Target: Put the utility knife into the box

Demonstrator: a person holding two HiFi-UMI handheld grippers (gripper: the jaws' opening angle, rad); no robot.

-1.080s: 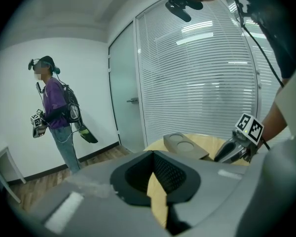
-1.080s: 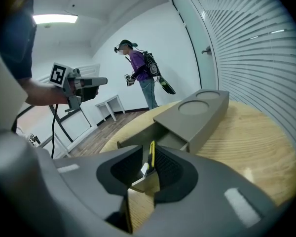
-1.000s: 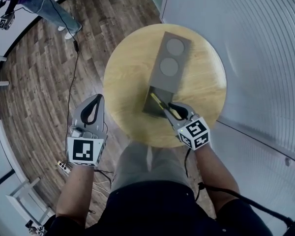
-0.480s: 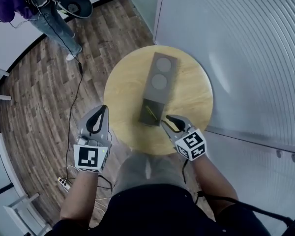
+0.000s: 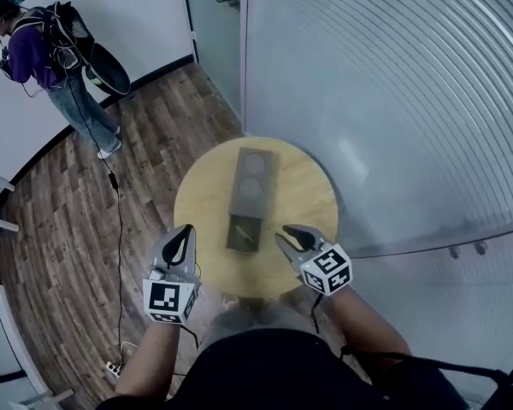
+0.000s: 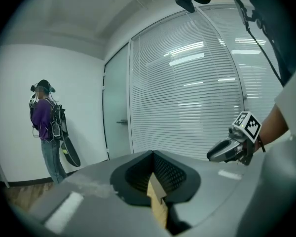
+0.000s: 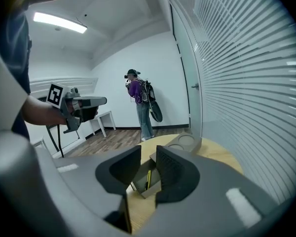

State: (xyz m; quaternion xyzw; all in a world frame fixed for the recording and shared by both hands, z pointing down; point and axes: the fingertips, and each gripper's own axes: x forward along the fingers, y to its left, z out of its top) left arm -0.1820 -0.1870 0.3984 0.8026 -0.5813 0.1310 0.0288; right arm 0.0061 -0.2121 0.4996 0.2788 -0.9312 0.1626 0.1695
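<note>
Grey left tool (image 5: 186, 231) left of box (image 5: 253, 176), tilted slightly down, jaws together; right tool (image 5: 286, 234) right of box, jaws just opening, empty; utility knife (image 7: 148, 177) half-hidden inside box.

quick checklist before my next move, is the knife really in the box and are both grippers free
1. Utility knife inside the box: ok, it lies in the open end.
2. Right gripper empty: ok, its jaws have just been opening and nothing is between them.
3. Left gripper empty: ok, jaws together on nothing.
4. Both grippers off the box: ok, they hang by the near edge of the round table, apart from it.
5. Box closed: not ok, the end with the knife is open.
6. Box well inside the table's rim: ok.
</note>
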